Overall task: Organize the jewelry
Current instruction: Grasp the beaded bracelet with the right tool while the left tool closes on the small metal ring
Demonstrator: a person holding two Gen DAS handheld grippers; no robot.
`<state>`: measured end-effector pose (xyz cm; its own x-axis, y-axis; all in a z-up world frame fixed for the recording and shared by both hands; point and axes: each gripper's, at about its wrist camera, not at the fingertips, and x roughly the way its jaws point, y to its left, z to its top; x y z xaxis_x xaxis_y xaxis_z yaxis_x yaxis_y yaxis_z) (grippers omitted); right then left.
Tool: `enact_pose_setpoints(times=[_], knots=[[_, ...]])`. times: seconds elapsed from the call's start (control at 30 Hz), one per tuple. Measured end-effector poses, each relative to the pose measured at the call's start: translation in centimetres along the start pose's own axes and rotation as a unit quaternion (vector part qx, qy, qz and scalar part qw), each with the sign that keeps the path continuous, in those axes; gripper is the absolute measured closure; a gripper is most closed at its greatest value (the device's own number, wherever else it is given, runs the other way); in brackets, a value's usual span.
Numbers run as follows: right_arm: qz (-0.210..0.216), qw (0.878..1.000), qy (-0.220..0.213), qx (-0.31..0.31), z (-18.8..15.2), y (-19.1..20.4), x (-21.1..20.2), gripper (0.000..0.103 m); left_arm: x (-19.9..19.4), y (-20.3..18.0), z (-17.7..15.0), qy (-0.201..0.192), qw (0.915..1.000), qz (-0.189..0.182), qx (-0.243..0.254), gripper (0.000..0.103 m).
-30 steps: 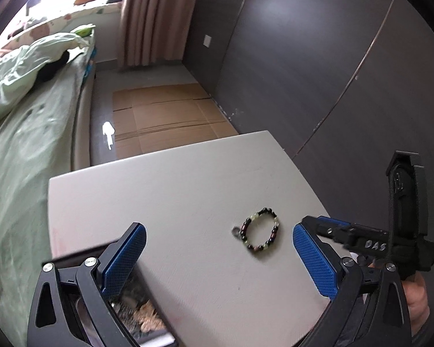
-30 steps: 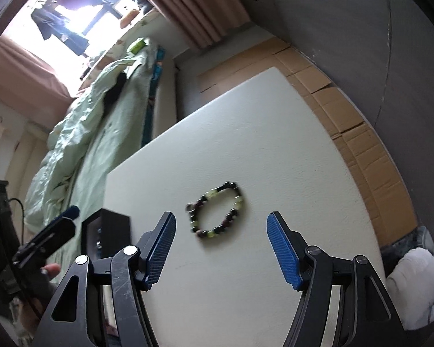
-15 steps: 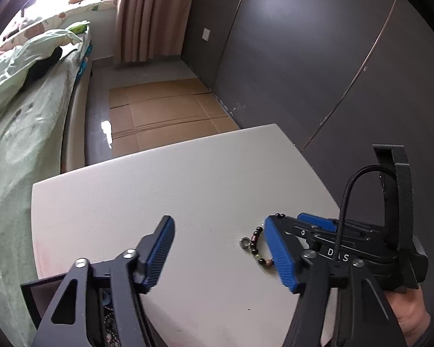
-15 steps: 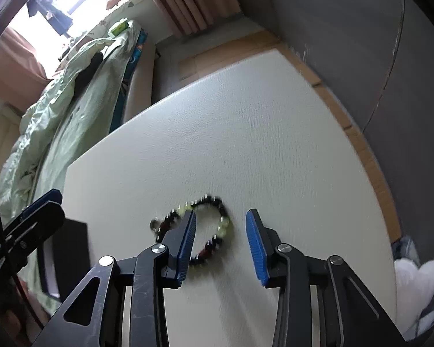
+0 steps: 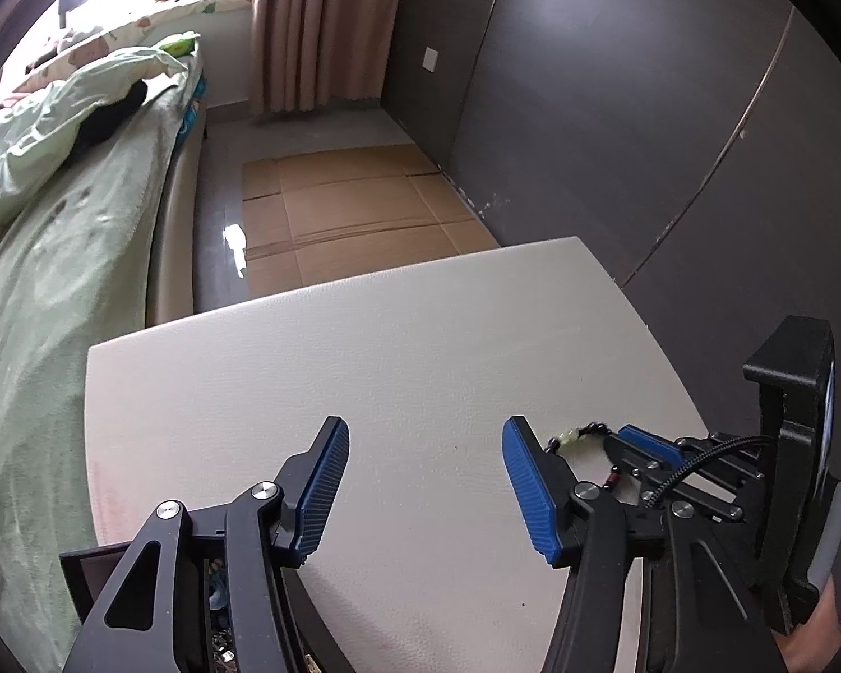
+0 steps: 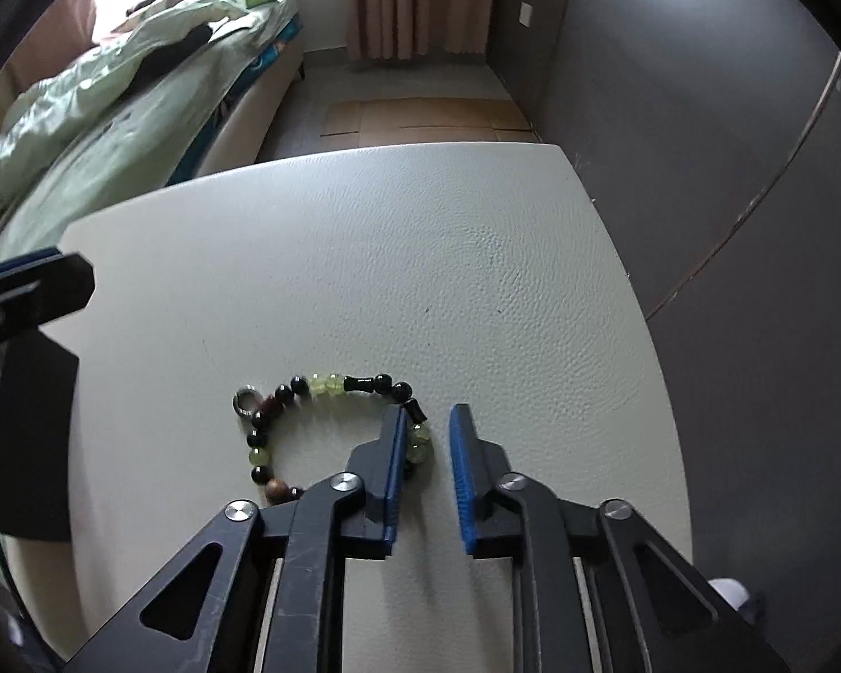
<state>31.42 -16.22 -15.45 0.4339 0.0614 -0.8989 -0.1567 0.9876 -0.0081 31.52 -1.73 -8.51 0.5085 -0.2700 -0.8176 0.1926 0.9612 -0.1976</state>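
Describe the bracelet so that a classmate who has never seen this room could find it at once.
Start at the white table beside the bed. The bracelet lies near its front, at the right gripper. It is a loop of black, brown and pale green beads with a small metal ring, the only jewelry on the tabletop.

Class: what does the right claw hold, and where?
Nothing yet: the jaws of the right claw have just been closing around the right-hand beads of the black and green beaded bracelet, but a gap shows beside one pad.
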Motion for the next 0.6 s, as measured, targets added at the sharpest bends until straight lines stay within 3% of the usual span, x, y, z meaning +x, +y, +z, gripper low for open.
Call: enact_pose_setpoints(times=[0.23, 0.5, 0.6], knots=[[-0.007, 1.000, 0.010, 0.017, -1.0, -2.2, -1.0, 0.095, 1.2, -1.8, -0.3, 0.019, 0.9994, -0.017, 0.023, 0.044], [0.055, 0.993, -0.012, 0.101, -1.9, -6.9, -3.1, 0.095, 3.2, -3.4, -0.3, 0.048, 0.9980, -0.026, 0.033, 0.045], [0.073, 0.990, -0.020, 0.117, -2.4, -7.7, -3.8, 0.095, 4.3, -4.1, -0.7, 0.066, 0.9967, -0.026, 0.041, 0.053]])
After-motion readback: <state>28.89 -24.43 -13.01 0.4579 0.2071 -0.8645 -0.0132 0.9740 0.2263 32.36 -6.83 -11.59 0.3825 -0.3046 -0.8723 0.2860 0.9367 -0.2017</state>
